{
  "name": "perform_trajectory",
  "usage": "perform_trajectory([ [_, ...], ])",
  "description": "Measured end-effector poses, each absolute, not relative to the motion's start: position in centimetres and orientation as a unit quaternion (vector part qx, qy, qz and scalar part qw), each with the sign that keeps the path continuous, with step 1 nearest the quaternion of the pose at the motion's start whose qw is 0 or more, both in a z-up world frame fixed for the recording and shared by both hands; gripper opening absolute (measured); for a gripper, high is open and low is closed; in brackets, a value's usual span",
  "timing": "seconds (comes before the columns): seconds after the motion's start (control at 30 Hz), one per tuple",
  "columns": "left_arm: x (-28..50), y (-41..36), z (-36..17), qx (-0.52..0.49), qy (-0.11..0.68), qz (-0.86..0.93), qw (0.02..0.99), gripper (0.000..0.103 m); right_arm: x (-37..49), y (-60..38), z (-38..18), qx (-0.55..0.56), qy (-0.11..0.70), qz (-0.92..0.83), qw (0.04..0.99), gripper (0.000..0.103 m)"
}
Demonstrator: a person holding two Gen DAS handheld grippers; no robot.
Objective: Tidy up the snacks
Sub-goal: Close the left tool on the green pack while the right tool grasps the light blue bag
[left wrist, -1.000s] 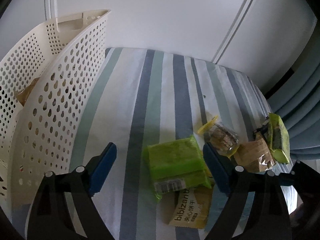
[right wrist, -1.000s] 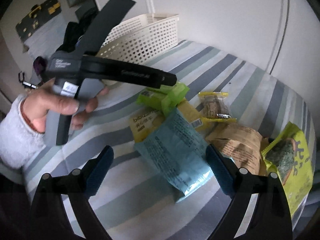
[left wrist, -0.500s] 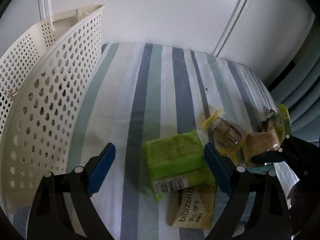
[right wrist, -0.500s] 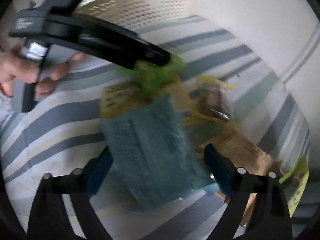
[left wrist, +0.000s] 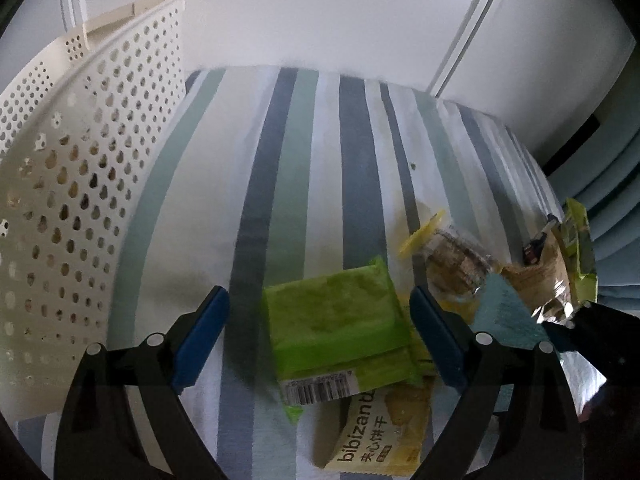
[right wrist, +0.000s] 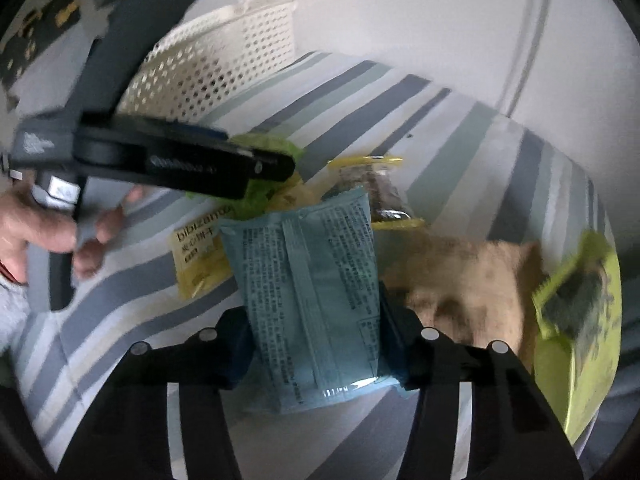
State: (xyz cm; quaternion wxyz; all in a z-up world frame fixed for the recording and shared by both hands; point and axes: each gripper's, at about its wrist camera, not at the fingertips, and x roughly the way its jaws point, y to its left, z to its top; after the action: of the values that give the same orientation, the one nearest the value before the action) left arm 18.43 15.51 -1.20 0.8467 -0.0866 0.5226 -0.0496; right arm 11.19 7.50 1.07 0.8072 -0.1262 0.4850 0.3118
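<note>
On the striped cloth (left wrist: 300, 160) lies a pile of snack packets. My left gripper (left wrist: 316, 300) is open, its blue pads on either side of a bright green packet (left wrist: 332, 320) that lies on a yellow "bibizan" biscuit packet (left wrist: 376, 428). My right gripper (right wrist: 314, 320) is shut on a light blue packet (right wrist: 308, 280), which stands tilted up between its pads. The right wrist view shows the left gripper (right wrist: 276, 168) from the side, over the green packet (right wrist: 264, 148), held by a hand (right wrist: 36, 224).
A cream perforated basket (left wrist: 80, 200) stands at the left, by the white wall. Right of the green packet lie a clear packet with yellow ends (left wrist: 452, 264), a brown packet (left wrist: 536, 276) and a yellow-green seaweed packet (right wrist: 580, 312). Blue curtains hang at the far right.
My right gripper has moved in onto the blue packet and shut on it, tipping it up. My left gripper has come slightly lower and nearer to the green packet, still open.
</note>
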Motion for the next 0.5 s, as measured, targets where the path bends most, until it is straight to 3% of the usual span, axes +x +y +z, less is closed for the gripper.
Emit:
perform_trajectory([
  [0.03, 18.6, 15.5, -1.4, -0.090, 0.526, -0.055, 0.844, 0.090, 11.1, 7.3, 1.2, -0.118, 0.485, 0.310, 0.809, 0.053],
  [0.1, 18.7, 15.2, -1.3, -0.083, 0.525, -0.055, 0.845, 0.078, 10.7, 6.7, 1.4, -0.103, 0.483, 0.298, 0.817, 0.053],
  [0.2, 18.7, 15.0, -1.2, -0.081, 0.522, -0.056, 0.847, 0.072, 10.5, 5.8, 1.6, -0.078, 0.481, 0.283, 0.826, 0.053],
  [0.5, 16.2, 15.7, 0.4, -0.072, 0.491, -0.065, 0.866, 0.069, 10.1, 3.9, 3.1, 0.005, 0.447, 0.254, 0.857, 0.053],
])
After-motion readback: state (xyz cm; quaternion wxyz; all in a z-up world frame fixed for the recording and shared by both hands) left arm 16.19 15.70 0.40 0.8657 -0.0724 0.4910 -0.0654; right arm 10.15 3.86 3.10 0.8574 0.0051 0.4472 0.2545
